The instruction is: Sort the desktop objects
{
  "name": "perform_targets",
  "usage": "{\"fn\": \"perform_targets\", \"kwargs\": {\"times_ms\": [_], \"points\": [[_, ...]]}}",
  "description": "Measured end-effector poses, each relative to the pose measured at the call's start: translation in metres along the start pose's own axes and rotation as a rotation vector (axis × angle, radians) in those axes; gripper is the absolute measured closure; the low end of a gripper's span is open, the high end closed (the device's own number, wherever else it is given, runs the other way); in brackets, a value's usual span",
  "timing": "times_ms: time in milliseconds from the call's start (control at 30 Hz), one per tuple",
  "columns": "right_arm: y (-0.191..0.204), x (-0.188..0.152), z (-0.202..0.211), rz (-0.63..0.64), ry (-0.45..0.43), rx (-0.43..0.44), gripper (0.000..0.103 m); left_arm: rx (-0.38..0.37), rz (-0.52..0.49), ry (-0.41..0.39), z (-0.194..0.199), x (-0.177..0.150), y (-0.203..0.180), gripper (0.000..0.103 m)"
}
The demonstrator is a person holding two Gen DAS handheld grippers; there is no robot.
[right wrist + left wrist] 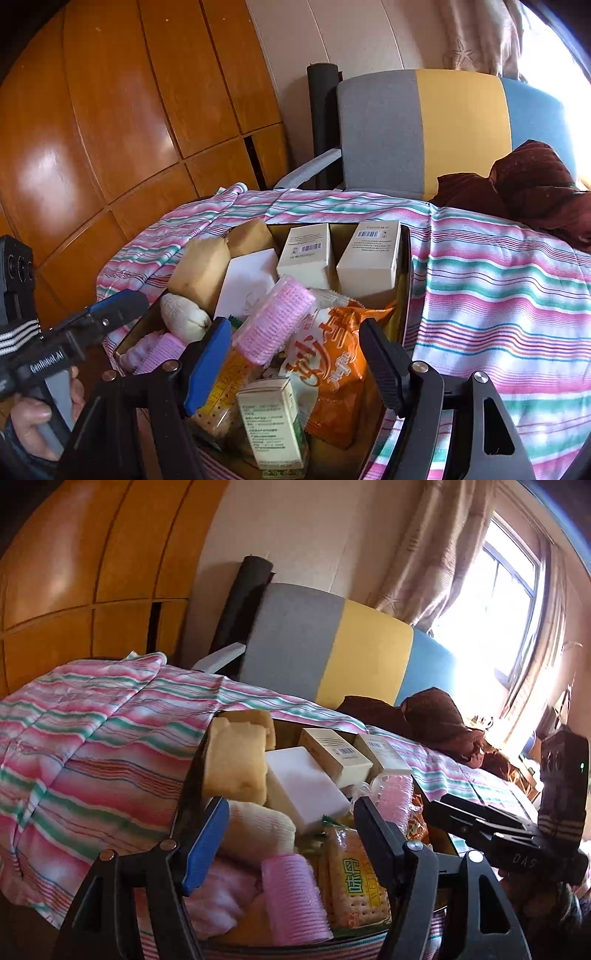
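Both sets of fingers stand spread wide with nothing between them. My left gripper (291, 834) hangs over the near end of the open box (405, 258), and my right gripper (295, 354) hangs over the same box from its other side. The box sits on the striped cloth (498, 295) covering the tabletop, and it is heaped full.

Nearest in the right view, at 6 o'clock, stands a small green-and-white carton (275, 421), upright, long axis vertical. It looks stiff and light; I would pinch its two broad faces. Just beyond it lies an orange snack bag (332, 369), crinkly, probably slippery and crushable, best taken by a sealed edge.

In the left view a pink hair roller (293, 897) lies nearest, its long axis running roughly 12 to 6; it is a light hollow cylinder that I judge will give under pressure, so I would close gently across its middle. Beside it at 3 o'clock lies a cracker pack (356, 878), long axis also near to far, fragile inside.

Farther in, a second pink roller (275, 321) tilts from 7 towards 1 o'clock. A white block (304, 790) and a yellow sponge (236, 760) lie behind; the sponge will squash softly and grip easily. At the far end, around 12 o'clock, two cream cartons (306, 254) stand on end, rigid, barcodes facing up.
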State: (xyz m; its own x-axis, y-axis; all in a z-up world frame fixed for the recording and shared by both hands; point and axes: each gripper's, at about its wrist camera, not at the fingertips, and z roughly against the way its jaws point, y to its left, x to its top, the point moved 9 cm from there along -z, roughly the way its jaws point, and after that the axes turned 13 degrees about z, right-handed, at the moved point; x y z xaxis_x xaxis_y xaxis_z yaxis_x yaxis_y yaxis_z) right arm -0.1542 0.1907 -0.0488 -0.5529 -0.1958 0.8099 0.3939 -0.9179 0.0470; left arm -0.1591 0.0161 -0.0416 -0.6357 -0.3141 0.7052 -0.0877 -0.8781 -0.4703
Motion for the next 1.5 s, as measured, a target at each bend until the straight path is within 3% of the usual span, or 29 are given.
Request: {"fn": "perform_targets", "kwargs": {"times_ms": [100,233,367,633,800,1167,1300,1500], "points": [[0.013,-0.003,0.005,0.016,-0.008,0.006,0.030,0.016,0.008,0.000,0.011,-0.008,0.007,0.022],[0.026,-0.006,0.012,0.039,-0.014,-0.009,0.030,0.019,-0.010,-0.008,0.022,-0.018,0.001,0.021],[0.030,-0.013,0.019,0.048,0.010,-0.083,0.028,0.032,-0.040,-0.044,0.034,-0.019,-0.012,0.021],[0.022,-0.018,0.047,0.012,0.008,-0.252,0.000,0.155,-0.084,-0.114,0.057,-0.022,-0.021,0.021],[0.027,-0.017,0.063,0.029,-0.014,-0.318,0.000,0.195,-0.064,-0.116,0.068,-0.024,-0.019,0.021],[0.042,-0.022,0.072,0.067,-0.026,-0.328,0.000,0.290,-0.164,-0.176,0.094,-0.030,-0.034,0.027],[0.043,-0.025,0.075,0.072,-0.021,-0.338,0.000,0.360,-0.209,-0.203,0.099,-0.032,-0.039,0.027],[0.039,-0.031,0.072,0.059,0.001,-0.346,0.000,0.307,-0.158,-0.173,0.095,-0.038,-0.044,0.027]]}}
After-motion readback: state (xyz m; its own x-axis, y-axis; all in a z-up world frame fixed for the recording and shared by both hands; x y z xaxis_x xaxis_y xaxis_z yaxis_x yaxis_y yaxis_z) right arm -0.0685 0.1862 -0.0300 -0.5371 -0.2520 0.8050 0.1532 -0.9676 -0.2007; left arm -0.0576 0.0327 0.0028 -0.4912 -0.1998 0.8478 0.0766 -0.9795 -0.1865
